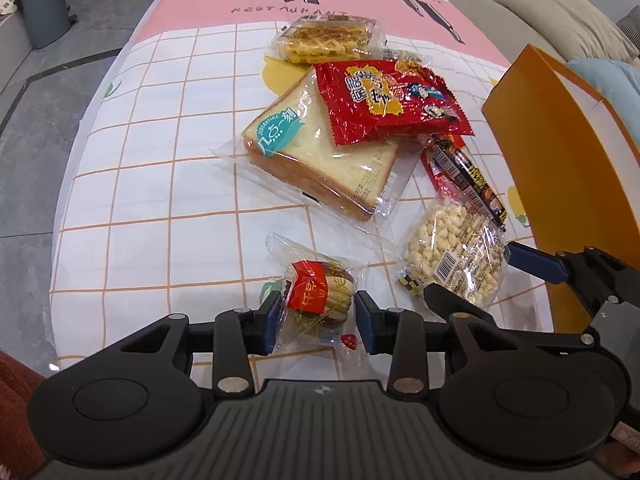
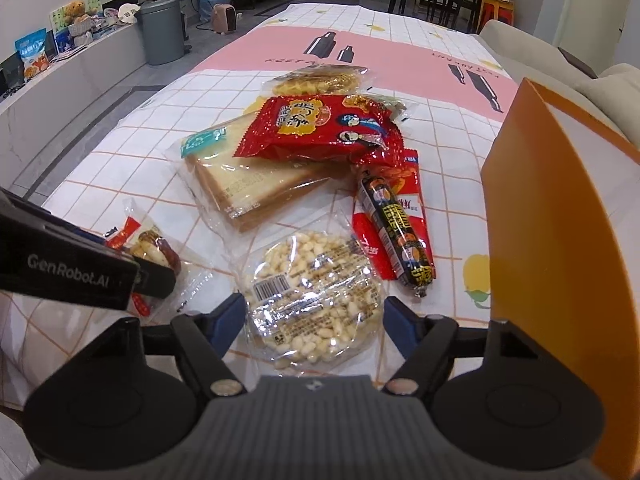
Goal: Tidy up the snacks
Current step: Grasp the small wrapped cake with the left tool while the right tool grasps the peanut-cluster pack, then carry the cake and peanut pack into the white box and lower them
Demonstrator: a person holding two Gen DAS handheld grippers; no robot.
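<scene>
Counting from the left wrist view, we find six snack packs on the counter (image 1: 160, 168): one waffle pack (image 1: 326, 40) toward the far edge, one wrapped bread slice (image 1: 320, 160) mid-counter, one red crisp bag (image 1: 390, 102) lying partly on the bread, one dark sausage stick (image 1: 474, 178) over a red sachet, one rice puff cake (image 1: 456, 256), and one small date snack (image 1: 320, 300) at the near edge. One orange box (image 1: 560, 152) stands along the right edge. Our left gripper (image 1: 318, 320) sits low with its jaws open on either side of the date snack; we cannot tell whether the pads touch its wrapper. The right gripper (image 1: 472, 276) reaches in from the right, its jaws straddling the rice puff cake.

From the right wrist view, we count the same six packs. The right gripper (image 2: 314, 320) has its jaws spread wide around the rice puff cake (image 2: 312, 300), not closed on it. The left gripper body covers part of the date snack (image 2: 152, 248). The orange box (image 2: 560, 220) blocks the right side. One grey bin (image 2: 162, 30) stands on the floor beyond.
</scene>
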